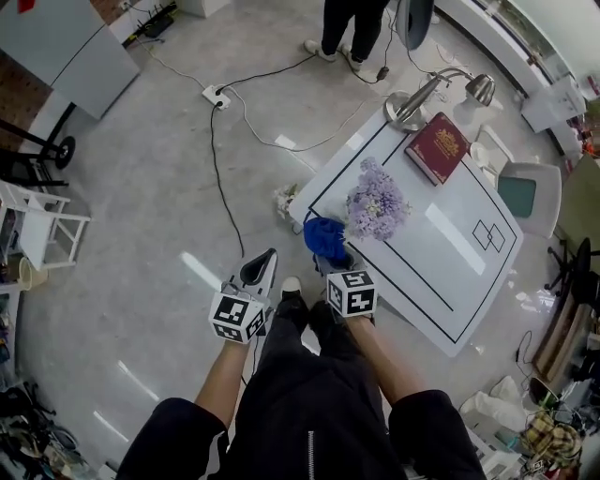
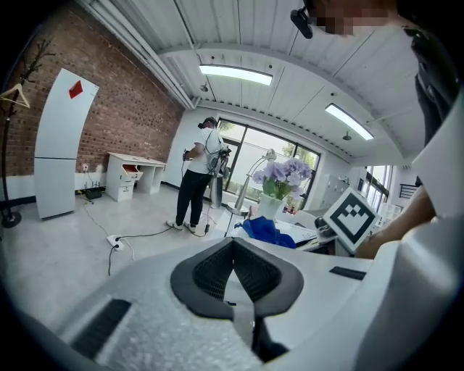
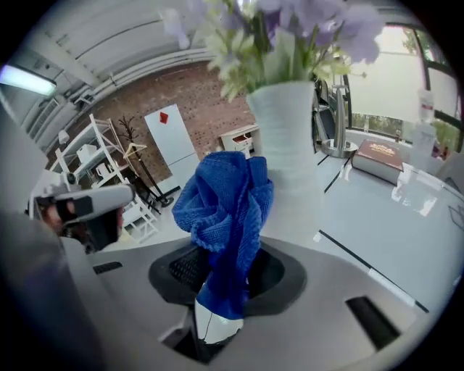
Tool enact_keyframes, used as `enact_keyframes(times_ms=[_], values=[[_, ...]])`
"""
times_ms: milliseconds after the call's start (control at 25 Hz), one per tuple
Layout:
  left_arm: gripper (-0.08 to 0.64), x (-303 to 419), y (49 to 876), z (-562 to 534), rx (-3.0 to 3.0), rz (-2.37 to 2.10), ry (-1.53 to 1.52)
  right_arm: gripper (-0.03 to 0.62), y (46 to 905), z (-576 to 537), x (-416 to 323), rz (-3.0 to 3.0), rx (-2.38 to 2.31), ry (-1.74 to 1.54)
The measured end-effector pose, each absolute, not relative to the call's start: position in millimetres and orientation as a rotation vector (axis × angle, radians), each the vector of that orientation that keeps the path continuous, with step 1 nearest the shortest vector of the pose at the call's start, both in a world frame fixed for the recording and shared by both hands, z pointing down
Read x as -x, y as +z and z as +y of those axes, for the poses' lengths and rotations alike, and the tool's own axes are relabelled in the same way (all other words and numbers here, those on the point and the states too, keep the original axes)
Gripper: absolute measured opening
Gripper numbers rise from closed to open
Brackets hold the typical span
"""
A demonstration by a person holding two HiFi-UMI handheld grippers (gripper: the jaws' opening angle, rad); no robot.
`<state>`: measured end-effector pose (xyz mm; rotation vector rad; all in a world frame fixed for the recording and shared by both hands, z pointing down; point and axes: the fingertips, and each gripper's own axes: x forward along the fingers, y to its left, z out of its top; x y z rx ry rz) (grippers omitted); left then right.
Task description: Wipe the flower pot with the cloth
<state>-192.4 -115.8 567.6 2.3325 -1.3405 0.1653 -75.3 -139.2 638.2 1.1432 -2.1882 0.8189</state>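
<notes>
A white ribbed flower pot (image 3: 288, 152) with purple flowers (image 1: 376, 204) stands near the left corner of the white table (image 1: 450, 272). My right gripper (image 3: 221, 290) is shut on a bunched blue cloth (image 3: 226, 210). The cloth rises from the jaws right in front of the pot's side; whether they touch cannot be told. In the head view the cloth (image 1: 324, 236) hangs at the table's edge beside the pot. My left gripper (image 1: 259, 269) is off the table to the left, over the floor. Its jaws (image 2: 233, 279) are shut with nothing between them.
A red book (image 1: 437, 147) and a desk lamp (image 1: 441, 89) sit at the table's far end. A chair (image 1: 530, 195) stands to the right. A power strip (image 1: 216, 95) with cables lies on the floor. A person (image 1: 352, 28) stands beyond the table. White shelving (image 1: 33, 225) is at left.
</notes>
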Motion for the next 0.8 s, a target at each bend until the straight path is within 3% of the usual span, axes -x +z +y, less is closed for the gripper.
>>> enact_keyframes(times_ms=[360, 800], values=[[0.005, 97.2, 533.0, -112.1, -2.498, -1.141, 0.164, 0.112, 554.5, -91.6, -28.2, -2.265, -1.411, 0.919], [0.005, -23.2, 494.4, -68.1, -2.633, -0.948, 0.148, 0.110, 488.2, -41.5, -143.1, -2.249, -1.736, 0.648]])
